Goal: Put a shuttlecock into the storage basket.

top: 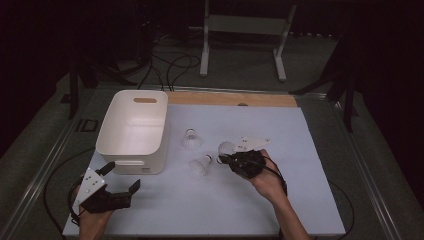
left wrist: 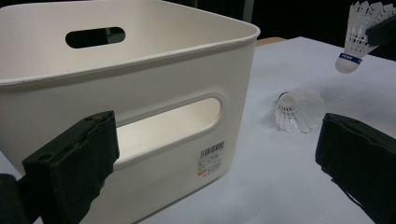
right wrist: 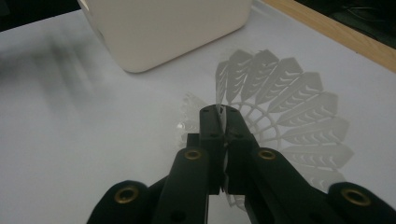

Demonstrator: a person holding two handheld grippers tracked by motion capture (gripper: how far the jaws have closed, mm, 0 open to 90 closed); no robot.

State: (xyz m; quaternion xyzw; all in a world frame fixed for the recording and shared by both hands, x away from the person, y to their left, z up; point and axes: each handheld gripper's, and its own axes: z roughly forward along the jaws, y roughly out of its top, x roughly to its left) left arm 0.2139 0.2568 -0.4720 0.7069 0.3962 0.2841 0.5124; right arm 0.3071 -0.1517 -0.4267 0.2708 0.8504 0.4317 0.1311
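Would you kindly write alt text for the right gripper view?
The right gripper, jaws shut, pinches the white feather skirt of a shuttlecock above a pale blue table. A white bin stands behind, and another shuttlecock lies partly hidden beyond the jaws.

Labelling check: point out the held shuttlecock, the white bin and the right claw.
held shuttlecock (right wrist: 285, 100): right gripper view, on its feather skirt.
white bin (top: 131, 131): high view, on its inner wall.
right claw (right wrist: 224, 123): right gripper view, between its fingertips.

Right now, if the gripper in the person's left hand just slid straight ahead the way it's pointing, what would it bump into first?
Most likely the white bin: the left gripper stands open and faces the bin's near wall close up. A shuttlecock lies further off to one side, probably clear of the path.
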